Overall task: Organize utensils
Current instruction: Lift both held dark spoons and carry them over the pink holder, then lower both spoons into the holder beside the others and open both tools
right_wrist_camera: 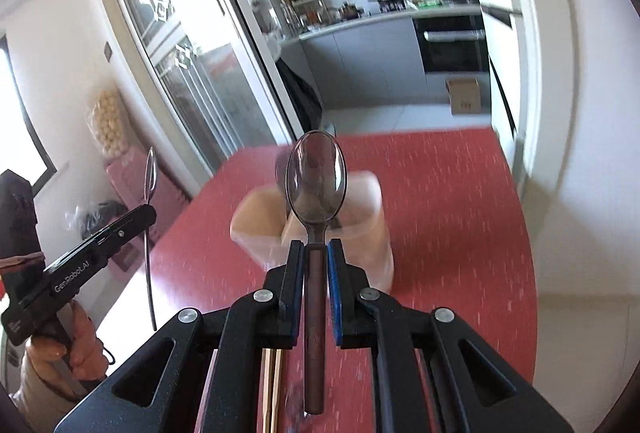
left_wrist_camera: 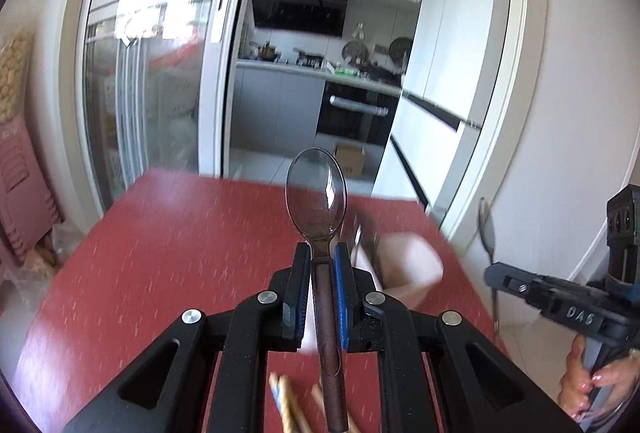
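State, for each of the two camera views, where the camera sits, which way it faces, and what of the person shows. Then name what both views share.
Left wrist: on the left gripper, facing along its fingers over the red table toward the kitchen; the right gripper and hand show at right.
Right wrist: on the right gripper, facing the same way; the left gripper and hand show at left.
Shared: each gripper's clear brown spoon, the beige container, the cardboard box.

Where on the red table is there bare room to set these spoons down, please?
Bare: the red table left of the white holder, out to its far edge, and the stretch right of the holder. Crowded: the near edge under the tongs, where chopsticks lie.
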Demonstrator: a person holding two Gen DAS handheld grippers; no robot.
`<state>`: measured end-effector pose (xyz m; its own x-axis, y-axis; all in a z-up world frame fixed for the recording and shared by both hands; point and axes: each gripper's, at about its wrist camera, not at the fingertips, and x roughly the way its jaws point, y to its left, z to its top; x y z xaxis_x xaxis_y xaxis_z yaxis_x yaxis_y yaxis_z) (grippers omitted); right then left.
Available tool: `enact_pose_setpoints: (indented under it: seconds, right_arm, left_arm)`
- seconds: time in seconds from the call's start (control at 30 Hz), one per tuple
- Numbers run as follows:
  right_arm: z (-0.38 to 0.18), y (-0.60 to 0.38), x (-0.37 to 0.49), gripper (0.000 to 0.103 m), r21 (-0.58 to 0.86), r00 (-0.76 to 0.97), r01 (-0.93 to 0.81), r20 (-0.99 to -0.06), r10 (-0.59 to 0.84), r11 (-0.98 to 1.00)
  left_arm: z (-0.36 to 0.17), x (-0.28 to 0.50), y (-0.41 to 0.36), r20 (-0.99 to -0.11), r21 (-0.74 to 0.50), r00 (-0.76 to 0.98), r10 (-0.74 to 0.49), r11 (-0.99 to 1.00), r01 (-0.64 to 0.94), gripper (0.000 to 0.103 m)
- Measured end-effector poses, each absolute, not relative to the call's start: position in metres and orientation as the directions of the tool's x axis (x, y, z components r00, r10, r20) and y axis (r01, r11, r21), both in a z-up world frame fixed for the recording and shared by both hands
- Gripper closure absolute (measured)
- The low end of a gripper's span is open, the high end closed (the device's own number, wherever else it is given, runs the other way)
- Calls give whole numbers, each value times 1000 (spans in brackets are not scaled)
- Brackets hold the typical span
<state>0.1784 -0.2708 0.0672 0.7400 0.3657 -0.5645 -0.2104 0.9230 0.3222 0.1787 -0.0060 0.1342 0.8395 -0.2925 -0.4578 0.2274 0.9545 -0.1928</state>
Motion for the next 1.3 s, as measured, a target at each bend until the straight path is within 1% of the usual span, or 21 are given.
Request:
enact_pose_setpoints:
  seconds: [0.1,0.27,0.4,0.5,0.73,0.87,0.97,1.23,1.3]
  right_arm:
    - [80,-263,201,91,299,772,-231,-523,362,926]
    - [96,-255,231,91,285,824,-241,-445,351,928]
    - [95,-249,255,91,270,856,-230,-402,327,935]
    - [86,-241,269,91,226,877,-220,-381,294,949]
    - [47,-228,286,91,178,878,-197,-404,255,964]
    - [30,-221,281,91,110,880,-198,-417,226,974]
    - [20,-215,276,91,65,877,-208,-430,215,976]
    - [10,-209,266,90,37,866,-223,-452,215,974]
    - [8,-209,264,90,48,859,-225,-461,221,973]
  left_arm:
    - [139,198,-16,-428,-174,861,-276,960,221,62]
    - [133,231,-26,-399,-192,875,-276,958,215,62]
    - [123,252,-31,-389,-194,884,-258,961,195,62]
    - [112,265,-31,-390,-199,887,-245,964,179,62]
    - [83,272,-42,-393,-130,897,-203,978,164,62]
    - [76,269,-44,-392,-108,902,-183,982,152,62]
    - [69,270,-44,-407,-94,897,-172,985,147,62]
    - [65,259,-50,-416,-30,896,-153,988,154,62]
    - [65,257,-50,-422,-31,894,-151,988,152,62]
